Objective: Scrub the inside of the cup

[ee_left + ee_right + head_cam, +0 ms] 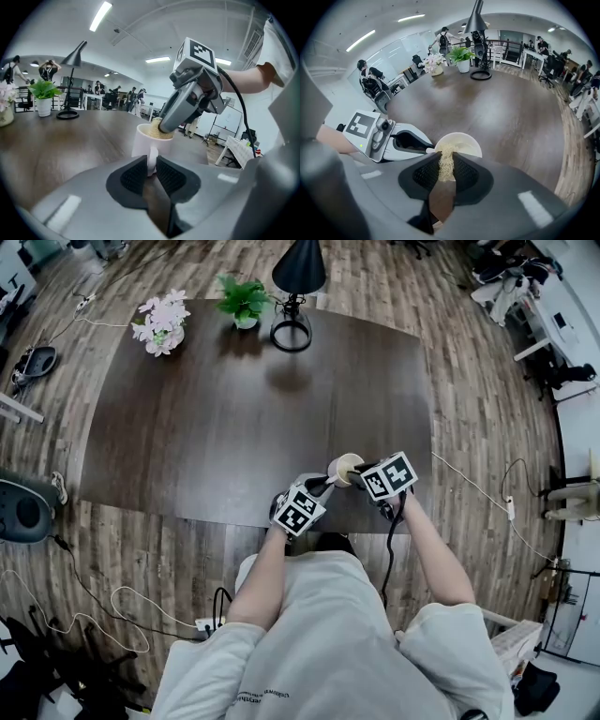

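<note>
Both grippers are clenched: the left gripper [151, 168] grasps the handle [152, 158] of the cup [144, 141], and the right gripper [446, 169] pinches a scrubber [446, 161] that dips into the cup's mouth. The cup is at the near edge of the dark desk [234, 409]; whether its base rests on the wood cannot be made out. In the head view the grippers cover all but its rim. In the right gripper view the jaws hide its lower body. It is white and glossy, and the scrubber is straw-coloured and fibrous.
</note>
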A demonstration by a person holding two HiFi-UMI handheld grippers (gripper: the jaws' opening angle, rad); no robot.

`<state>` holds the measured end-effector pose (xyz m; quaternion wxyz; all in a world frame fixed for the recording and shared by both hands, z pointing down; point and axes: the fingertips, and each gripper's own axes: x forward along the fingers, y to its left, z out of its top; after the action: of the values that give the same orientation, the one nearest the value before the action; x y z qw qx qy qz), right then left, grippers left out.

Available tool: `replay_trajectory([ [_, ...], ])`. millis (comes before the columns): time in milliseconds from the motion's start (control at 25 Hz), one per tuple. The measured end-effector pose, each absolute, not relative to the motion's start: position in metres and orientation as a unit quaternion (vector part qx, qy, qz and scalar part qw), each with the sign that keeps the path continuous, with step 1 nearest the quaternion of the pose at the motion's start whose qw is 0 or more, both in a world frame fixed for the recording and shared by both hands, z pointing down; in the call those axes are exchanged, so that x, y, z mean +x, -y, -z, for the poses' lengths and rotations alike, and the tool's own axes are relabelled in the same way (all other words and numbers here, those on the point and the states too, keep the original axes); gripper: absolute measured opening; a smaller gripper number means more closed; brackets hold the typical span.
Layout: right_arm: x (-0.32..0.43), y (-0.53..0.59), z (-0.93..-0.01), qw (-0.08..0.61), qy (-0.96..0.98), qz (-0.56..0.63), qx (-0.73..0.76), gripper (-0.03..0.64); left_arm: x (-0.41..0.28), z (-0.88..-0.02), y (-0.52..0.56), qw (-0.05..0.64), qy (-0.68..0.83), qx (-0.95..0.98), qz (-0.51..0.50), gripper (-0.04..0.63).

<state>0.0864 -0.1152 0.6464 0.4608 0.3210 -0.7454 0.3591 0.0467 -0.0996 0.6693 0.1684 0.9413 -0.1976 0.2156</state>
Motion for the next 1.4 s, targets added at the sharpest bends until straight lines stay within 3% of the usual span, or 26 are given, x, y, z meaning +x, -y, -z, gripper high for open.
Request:
replay_trajectory([
  [800,0.07,0.147,-0.643,0.42,0.758,-0.366,0.338,0.093,0.054,-0.67,0.096,0.161,0.178,0.944,-0.226,0.044],
  [1400,0.104,0.152,-0.618,0.438,0.753,-0.329,0.364,0.095,0.053,-0.67,0.095,0.149,0.179,0.944,-0.234,0.044],
])
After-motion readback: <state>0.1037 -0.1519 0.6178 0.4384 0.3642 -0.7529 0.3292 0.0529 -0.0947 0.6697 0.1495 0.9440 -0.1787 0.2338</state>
